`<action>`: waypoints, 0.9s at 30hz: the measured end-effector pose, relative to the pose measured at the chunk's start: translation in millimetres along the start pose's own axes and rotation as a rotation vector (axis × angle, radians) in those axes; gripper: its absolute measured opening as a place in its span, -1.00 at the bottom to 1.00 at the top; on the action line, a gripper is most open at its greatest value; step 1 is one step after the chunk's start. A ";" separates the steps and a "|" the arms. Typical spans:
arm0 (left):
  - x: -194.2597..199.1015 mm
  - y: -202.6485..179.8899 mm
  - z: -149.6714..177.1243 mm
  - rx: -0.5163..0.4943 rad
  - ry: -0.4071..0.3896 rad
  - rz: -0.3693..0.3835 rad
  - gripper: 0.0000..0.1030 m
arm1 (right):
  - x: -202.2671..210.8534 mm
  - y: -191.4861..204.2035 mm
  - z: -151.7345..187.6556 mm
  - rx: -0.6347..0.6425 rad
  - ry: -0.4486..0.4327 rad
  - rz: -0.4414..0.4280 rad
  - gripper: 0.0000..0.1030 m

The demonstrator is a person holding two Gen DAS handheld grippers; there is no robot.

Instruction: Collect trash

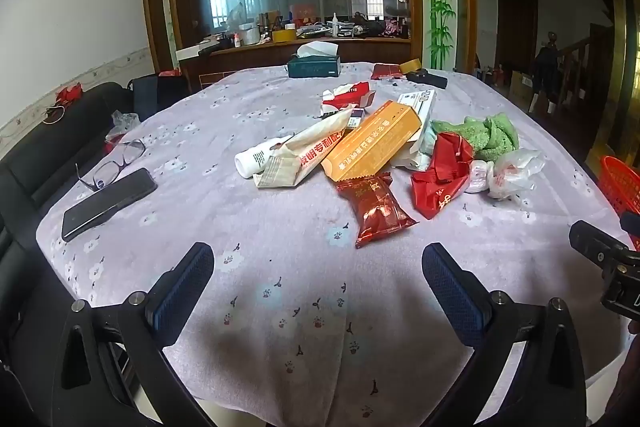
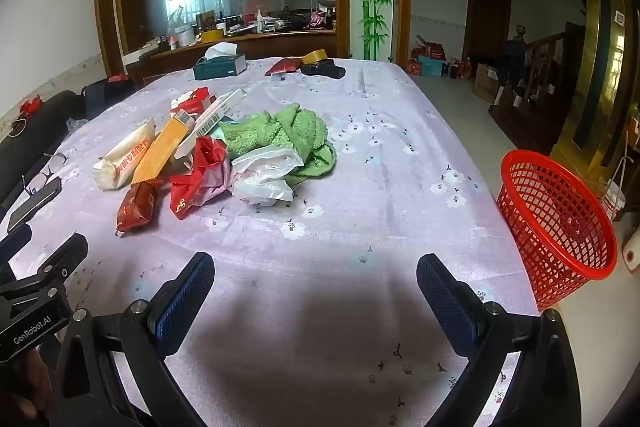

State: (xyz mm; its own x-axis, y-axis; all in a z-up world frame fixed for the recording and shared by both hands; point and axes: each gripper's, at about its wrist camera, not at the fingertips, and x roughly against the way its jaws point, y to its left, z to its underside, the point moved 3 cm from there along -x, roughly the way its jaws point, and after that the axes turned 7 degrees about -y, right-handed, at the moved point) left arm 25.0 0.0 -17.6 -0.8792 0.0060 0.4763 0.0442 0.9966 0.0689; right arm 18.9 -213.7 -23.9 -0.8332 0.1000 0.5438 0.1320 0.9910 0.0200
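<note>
A heap of trash lies mid-table: a dark red snack wrapper (image 1: 378,209) (image 2: 138,205), an orange box (image 1: 372,141) (image 2: 162,147), a cream paper packet (image 1: 308,151) (image 2: 124,157), a crumpled red wrapper (image 1: 440,173) (image 2: 202,173), a white plastic bag (image 1: 510,171) (image 2: 264,175) and a green cloth (image 1: 488,133) (image 2: 288,133). A red mesh basket (image 2: 560,219) (image 1: 622,183) stands off the table's right side. My left gripper (image 1: 318,287) is open and empty above the near cloth. My right gripper (image 2: 316,291) is open and empty, nearer the basket.
A phone (image 1: 108,203) and glasses (image 1: 116,159) lie at the table's left edge. A tissue box (image 1: 314,65), a red packet (image 1: 386,71) and tape (image 2: 316,57) sit at the far end. A black sofa (image 1: 48,155) lies left; boxes and stairs (image 2: 532,67) right.
</note>
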 end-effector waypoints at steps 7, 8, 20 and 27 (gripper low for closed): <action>-0.3 1.0 0.6 0.007 0.004 0.003 1.00 | -1.7 0.4 1.6 -0.001 0.007 -0.001 0.99; -0.2 1.1 0.8 0.008 0.005 0.003 1.00 | -1.9 0.2 1.8 -0.001 0.008 -0.003 0.99; -4.0 2.0 3.2 0.007 0.012 0.003 1.00 | -1.6 2.4 2.0 0.013 0.004 0.003 0.99; -5.8 1.8 4.4 0.004 0.012 0.004 1.00 | -1.3 3.9 1.5 0.019 0.006 0.003 0.99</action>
State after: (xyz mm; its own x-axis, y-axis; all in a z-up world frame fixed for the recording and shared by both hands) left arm 28.1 2.1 -24.1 -0.8731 0.0091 0.4874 0.0458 0.9969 0.0633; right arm 19.6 -209.9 -25.8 -0.8294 0.1029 0.5491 0.1247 0.9922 0.0024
